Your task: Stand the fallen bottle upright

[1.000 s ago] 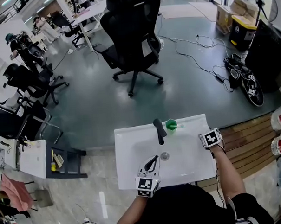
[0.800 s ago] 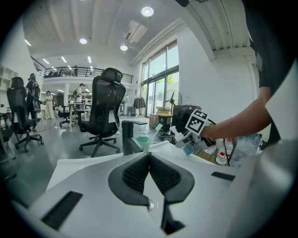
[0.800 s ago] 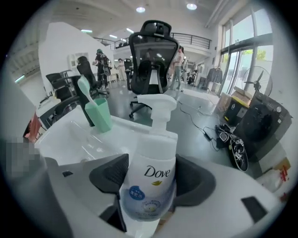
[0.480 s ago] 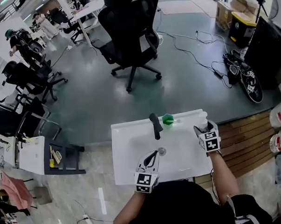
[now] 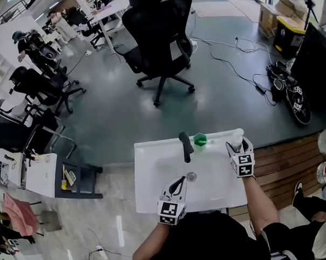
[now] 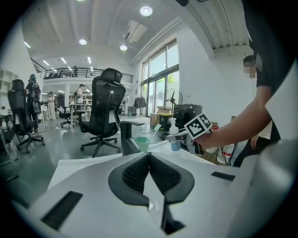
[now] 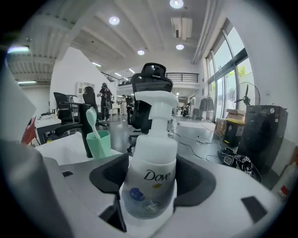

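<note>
At the surface's [image 5: 153, 154] back right corner, the right hand-held gripper [image 5: 238, 150] squeezes the bottle [image 7: 151, 176], which stands straight. The left hand-held gripper [image 6: 149, 169] is closed and empty. If the right one lets go before the bottle's bottom sits flat, it may topple.

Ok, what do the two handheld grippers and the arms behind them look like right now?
The left gripper and right gripper both have white bodies, black ribbed pads and a cube of black-and-white square markers. The person wears a black short-sleeved top; forearms bare.

Faucet [image 5: 185, 146], green cup [image 5: 200, 139], bottle [image 5: 237, 134] line sink [image 5: 147, 173] back edge; basin middle, front open
</note>
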